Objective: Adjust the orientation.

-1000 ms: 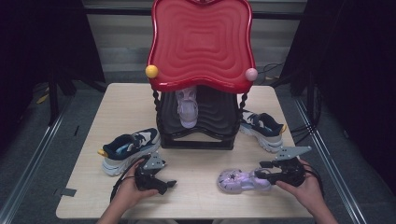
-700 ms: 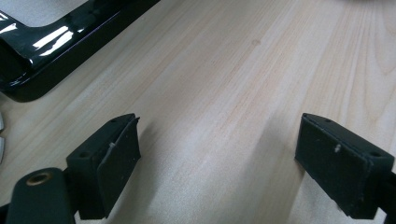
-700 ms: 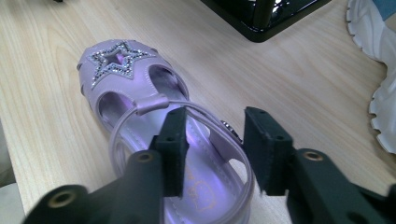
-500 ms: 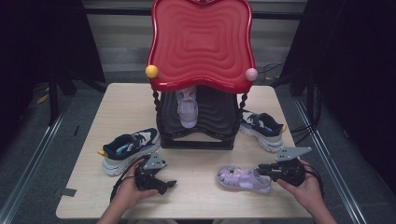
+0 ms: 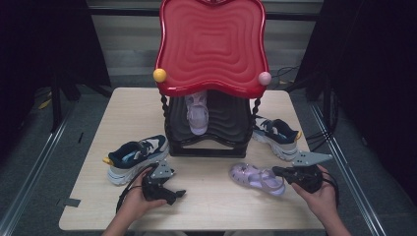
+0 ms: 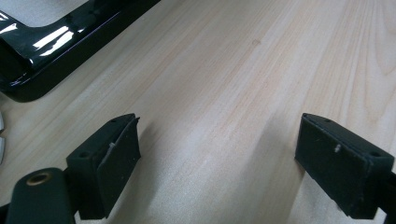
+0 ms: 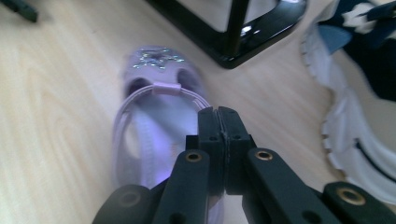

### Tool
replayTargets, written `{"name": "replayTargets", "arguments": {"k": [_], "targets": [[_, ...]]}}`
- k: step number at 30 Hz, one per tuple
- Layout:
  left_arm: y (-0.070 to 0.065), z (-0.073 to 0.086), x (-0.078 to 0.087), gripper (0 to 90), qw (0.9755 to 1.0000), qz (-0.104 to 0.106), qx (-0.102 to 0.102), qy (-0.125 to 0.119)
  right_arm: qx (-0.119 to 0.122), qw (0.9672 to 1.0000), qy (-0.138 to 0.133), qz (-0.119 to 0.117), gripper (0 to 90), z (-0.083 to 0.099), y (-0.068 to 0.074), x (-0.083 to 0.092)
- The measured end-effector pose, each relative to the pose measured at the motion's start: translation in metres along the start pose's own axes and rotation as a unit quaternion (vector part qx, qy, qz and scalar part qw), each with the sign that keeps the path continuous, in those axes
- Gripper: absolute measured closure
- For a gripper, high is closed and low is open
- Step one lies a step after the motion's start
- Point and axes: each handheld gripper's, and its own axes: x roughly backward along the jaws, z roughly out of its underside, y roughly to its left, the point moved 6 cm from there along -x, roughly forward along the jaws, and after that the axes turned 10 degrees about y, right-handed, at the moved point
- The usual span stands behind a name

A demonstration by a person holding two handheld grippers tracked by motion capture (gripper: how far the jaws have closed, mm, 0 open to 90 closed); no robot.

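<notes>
Right gripper (image 7: 218,116) pinched shut on lilac jelly sandal (image 7: 154,93) heel strap; left gripper (image 6: 219,154) open, idle. Likely light, rubbery, floppy; heel rim seems firmer

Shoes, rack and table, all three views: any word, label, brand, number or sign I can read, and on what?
None can be read. The lilac sandal shows a glittery star, no lettering. Both navy sneakers and the red-topped rack show no legible marks.
</notes>
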Motion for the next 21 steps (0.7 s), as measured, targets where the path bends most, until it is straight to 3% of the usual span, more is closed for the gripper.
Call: {"name": "replayTargets", "arguments": {"k": [4, 9, 13, 16, 21], "targets": [[0.000, 0.000, 0.000, 13.0, 1.0000, -0.001, 0.001, 0.000, -0.014, 0.9996, -0.010, 0.021, 89.1, 0.001, -0.005, 0.000], [0.000, 0.000, 0.000, 13.0, 1.0000, -0.001, 0.000, -0.001, -0.026, 0.9996, 0.000, -0.007, 86.3, 0.010, 0.000, -0.002], [0.000, 0.000, 0.000, 13.0, 1.0000, -0.001, 0.000, -0.001, -0.039, 0.9989, -0.004, -0.024, 77.3, 0.017, 0.003, -0.001], [0.000, 0.000, 0.000, 13.0, 1.0000, -0.001, 0.001, -0.001, -0.029, 0.9995, -0.003, -0.011, 70.3, 0.017, 0.005, -0.003], [0.000, 0.000, 0.000, 13.0, 1.0000, -0.001, 0.001, 0.000, -0.031, 0.9995, -0.007, -0.003, 66.5, 0.012, 0.005, -0.007]]}}
